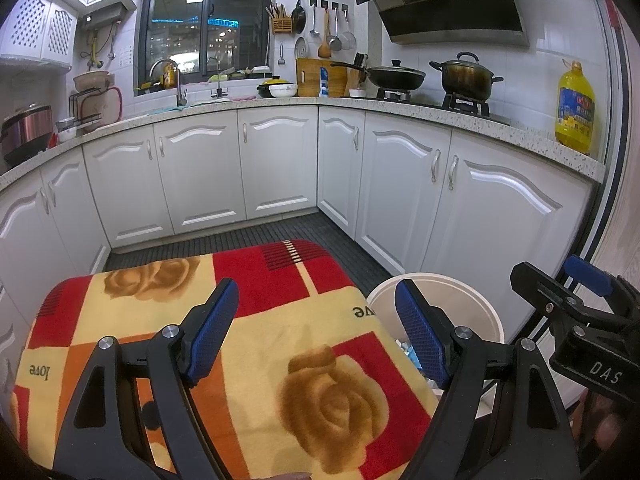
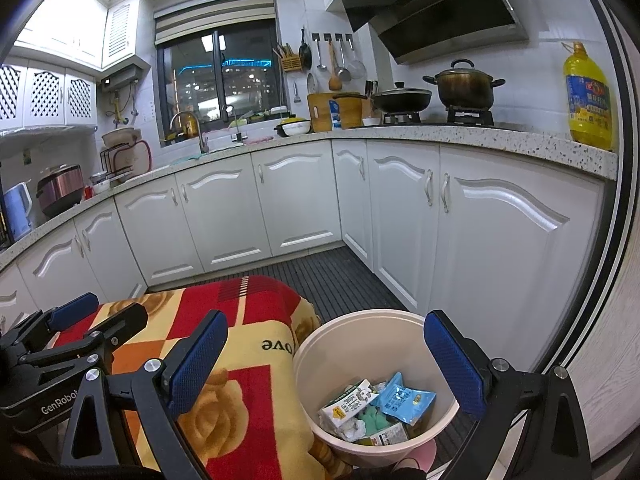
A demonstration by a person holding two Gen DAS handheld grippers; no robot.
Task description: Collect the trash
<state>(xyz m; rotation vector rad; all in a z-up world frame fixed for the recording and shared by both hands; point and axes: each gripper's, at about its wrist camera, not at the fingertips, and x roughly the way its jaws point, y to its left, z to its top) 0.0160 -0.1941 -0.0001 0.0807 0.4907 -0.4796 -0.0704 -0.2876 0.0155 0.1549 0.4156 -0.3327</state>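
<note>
apparently done collecting: trash (image 2: 372,408) heaped in bucket (image 2: 320,344) between and below right gripper (image 2: 326,364) jaws, spread wide, empty. left gripper (image 1: 316,332) likewise wide over blanket (image 1: 280,320), bucket just outside right jaw.

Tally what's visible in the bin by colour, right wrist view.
White cartons or wrappers: 2
Blue packet: 1
Green item: 1
Crumpled white paper: 1
Total: 5 visible in the bin; more may be hidden underneath.
</note>
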